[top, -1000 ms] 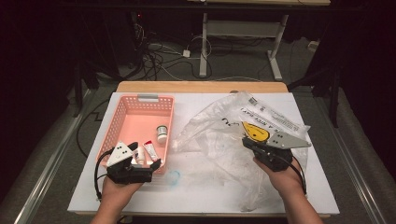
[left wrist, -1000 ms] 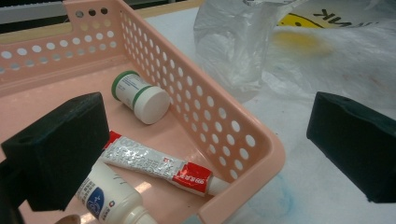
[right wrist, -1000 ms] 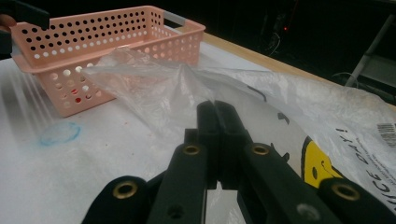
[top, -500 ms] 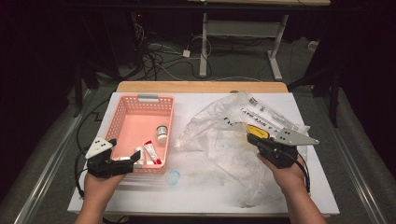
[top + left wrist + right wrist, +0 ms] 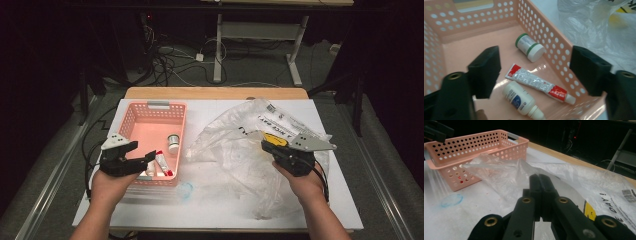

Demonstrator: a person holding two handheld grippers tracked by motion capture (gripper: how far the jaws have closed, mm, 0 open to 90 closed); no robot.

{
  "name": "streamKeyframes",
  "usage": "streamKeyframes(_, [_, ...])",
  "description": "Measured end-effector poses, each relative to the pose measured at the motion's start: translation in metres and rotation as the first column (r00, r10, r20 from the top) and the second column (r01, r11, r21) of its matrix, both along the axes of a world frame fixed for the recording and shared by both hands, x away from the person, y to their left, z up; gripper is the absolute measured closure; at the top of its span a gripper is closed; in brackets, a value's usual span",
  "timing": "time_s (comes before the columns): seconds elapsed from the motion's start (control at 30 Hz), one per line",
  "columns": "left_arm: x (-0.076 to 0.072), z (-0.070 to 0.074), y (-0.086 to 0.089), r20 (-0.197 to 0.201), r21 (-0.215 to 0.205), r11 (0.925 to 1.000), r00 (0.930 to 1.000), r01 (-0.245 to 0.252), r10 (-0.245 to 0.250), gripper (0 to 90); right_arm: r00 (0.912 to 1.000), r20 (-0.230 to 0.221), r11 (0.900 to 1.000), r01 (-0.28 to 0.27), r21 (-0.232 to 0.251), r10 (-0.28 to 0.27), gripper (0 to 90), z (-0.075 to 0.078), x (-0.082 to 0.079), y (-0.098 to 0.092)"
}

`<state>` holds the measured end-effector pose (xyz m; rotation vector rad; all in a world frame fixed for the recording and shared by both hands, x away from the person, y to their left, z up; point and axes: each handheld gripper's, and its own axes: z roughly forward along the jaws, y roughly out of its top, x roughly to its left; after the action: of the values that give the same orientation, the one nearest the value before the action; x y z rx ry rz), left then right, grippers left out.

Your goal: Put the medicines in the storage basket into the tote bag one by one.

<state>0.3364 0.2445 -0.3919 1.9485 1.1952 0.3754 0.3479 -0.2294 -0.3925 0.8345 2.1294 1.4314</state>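
Note:
A pink perforated basket (image 5: pixel 150 107) (image 5: pixel 474 25) (image 5: pixel 474 145) stands at the table's left. In it lie a white jar with a green band (image 5: pixel 530 46) (image 5: pixel 173 142), a red-and-white tube (image 5: pixel 536 81) (image 5: pixel 162 162) and a small white bottle (image 5: pixel 520 98) (image 5: pixel 150 167). My left gripper (image 5: pixel 142 151) (image 5: pixel 537 68) hovers over the basket's near left corner. Its jaws have just been closing but stand apart with nothing between them. A crumpled clear plastic bag (image 5: pixel 235 150) (image 5: pixel 504 175) (image 5: pixel 599 25) covers the table's right half. My right gripper (image 5: pixel 265 145) (image 5: pixel 539 177) is shut on a fold of it.
A blue ring mark (image 5: pixel 186 190) (image 5: pixel 451 200) sits on the white table cover (image 5: pixel 200 215) just in front of the basket. The table's far wooden edge (image 5: pixel 215 93) borders dark floor with cables and a desk frame beyond.
My left gripper has pulled left from the basket's near edge and risen a little. The right gripper has stayed on the bag.

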Motion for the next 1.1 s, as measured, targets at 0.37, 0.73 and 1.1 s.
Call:
streamKeyframes(0.37, [0.05, -0.014, -0.022, -0.293, 0.208, 0.9739, 0.9558, 0.092, -0.028, 79.8, 0.9999, 0.012, 1.0, -0.009, 0.014, 0.009, 90.0, -0.002, -0.006, -0.003])
streamKeyframes(0.73, [0.08, -0.036, -0.045, -0.511, 0.335, 0.9162, 0.8593, 0.22, -0.019, 88.0, 0.9996, 0.019, 1.0, -0.021, 0.006, 0.021, 90.0, -0.003, -0.009, 0.0])
streamKeyframes(1.1, [0.085, -0.043, -0.049, -0.557, 0.345, 0.9023, 0.8302, 0.259, -0.025, 87.9, 0.9992, 0.029, 1.0, -0.029, 0.006, 0.029, 90.0, 0.0, -0.013, 0.003])
